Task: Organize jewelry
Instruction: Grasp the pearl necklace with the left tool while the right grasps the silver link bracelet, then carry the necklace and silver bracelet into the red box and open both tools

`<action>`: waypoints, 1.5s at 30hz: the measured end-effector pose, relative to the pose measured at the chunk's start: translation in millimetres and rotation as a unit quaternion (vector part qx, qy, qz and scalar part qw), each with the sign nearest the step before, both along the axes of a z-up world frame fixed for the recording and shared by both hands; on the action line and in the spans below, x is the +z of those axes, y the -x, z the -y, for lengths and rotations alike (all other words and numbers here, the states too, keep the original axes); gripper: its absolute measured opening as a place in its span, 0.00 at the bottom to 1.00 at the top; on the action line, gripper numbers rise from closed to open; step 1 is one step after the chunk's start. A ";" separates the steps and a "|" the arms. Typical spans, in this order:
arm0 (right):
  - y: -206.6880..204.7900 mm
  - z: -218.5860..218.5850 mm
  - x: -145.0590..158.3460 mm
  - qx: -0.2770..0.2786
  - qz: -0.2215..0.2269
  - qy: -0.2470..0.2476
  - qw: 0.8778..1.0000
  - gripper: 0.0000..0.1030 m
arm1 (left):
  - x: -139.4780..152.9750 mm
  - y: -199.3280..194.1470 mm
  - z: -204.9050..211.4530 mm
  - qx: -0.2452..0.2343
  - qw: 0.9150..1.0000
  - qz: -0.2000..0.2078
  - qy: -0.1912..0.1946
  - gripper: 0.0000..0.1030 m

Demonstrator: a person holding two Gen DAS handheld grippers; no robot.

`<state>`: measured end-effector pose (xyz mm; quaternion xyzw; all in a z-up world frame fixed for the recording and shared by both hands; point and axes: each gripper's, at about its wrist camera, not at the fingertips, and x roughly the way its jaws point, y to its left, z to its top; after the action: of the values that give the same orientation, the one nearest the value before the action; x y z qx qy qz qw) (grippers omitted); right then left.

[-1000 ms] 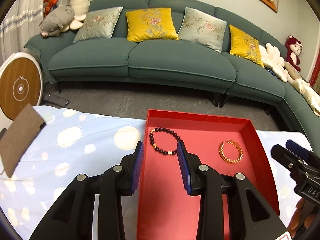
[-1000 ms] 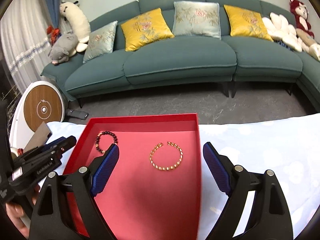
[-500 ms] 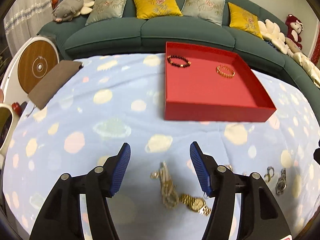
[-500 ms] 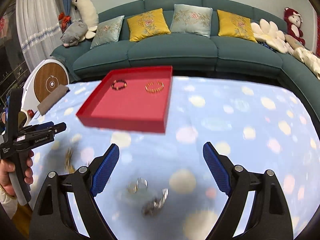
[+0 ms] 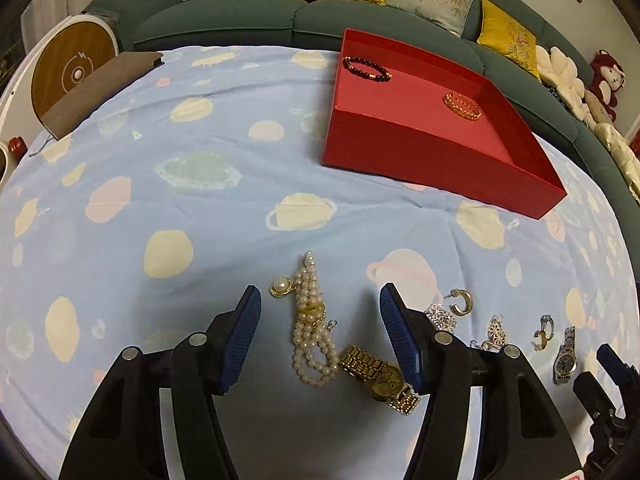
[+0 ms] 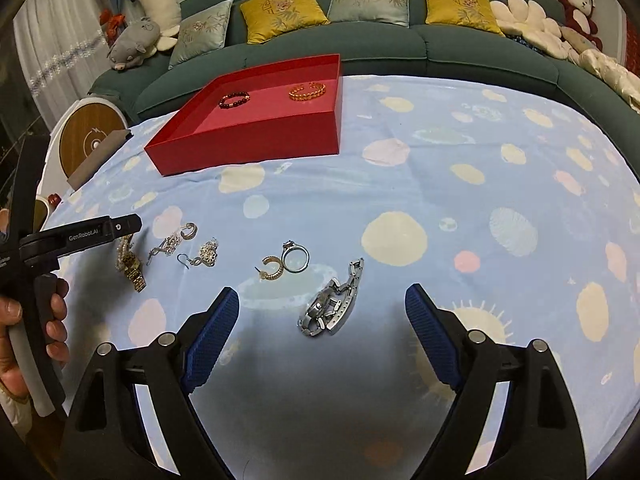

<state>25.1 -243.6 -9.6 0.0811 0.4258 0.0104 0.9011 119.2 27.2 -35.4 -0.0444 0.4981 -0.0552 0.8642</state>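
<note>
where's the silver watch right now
In the right wrist view the silver watch lies on the blue cloth ahead of the open right gripper, just right of the ring.

The right tongs gape wide over a silver watch lying on the worktop. A ring and gold hoop earring lie just beyond; the red tray sits near the far edge.

Red tray holds two bracelets; jewelry scattered nearby.
</note>
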 end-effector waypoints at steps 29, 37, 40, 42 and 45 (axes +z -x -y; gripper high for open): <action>-4.9 -9.9 -24.1 0.015 -0.024 0.015 0.999 0.59 | 43.5 41.8 6.6 -0.073 0.994 0.070 0.036 0.11; -7.8 -4.0 -23.6 0.007 -0.018 0.006 1.000 0.21 | 43.3 41.2 5.7 -0.073 0.994 0.067 0.041 0.11; -7.0 -3.9 -22.9 0.008 -0.016 0.004 1.000 0.21 | 43.4 41.1 5.6 -0.073 0.994 0.067 0.042 0.12; -5.7 -4.4 -21.5 0.009 -0.013 0.001 1.000 0.21 | 43.3 41.5 5.5 -0.074 0.994 0.067 0.042 0.11; -3.3 -6.5 -16.4 0.013 -0.004 0.000 1.000 0.21 | 43.6 42.0 6.8 -0.075 0.994 0.068 0.043 0.11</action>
<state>28.5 -237.1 -25.9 0.0754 0.4306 0.0215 0.8991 77.2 20.4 8.2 -0.0404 0.4373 -0.1439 0.8868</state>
